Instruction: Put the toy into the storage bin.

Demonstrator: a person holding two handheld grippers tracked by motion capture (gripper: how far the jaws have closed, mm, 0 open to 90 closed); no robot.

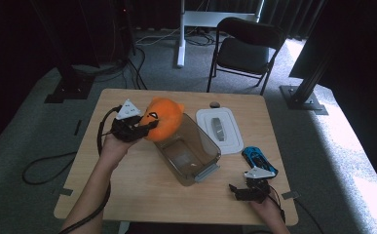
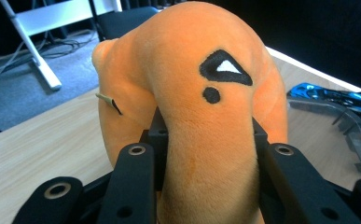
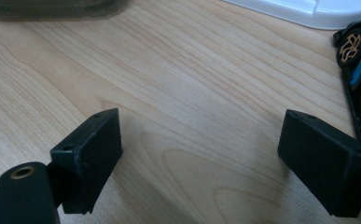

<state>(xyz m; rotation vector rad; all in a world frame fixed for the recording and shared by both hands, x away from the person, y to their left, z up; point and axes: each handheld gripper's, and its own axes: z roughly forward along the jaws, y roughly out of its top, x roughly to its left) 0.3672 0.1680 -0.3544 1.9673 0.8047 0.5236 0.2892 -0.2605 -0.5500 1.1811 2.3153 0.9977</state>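
A recording lab: black curtains, floor cables, metal stand bases around a wooden table.

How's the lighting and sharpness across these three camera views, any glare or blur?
High view: dim, dark edges, a bright patch on the floor at right. Left gripper view: the orange plush toy is sharp, the background soft. Right gripper view: the wooden table is evenly lit and crisp, with soft jaw shadows.
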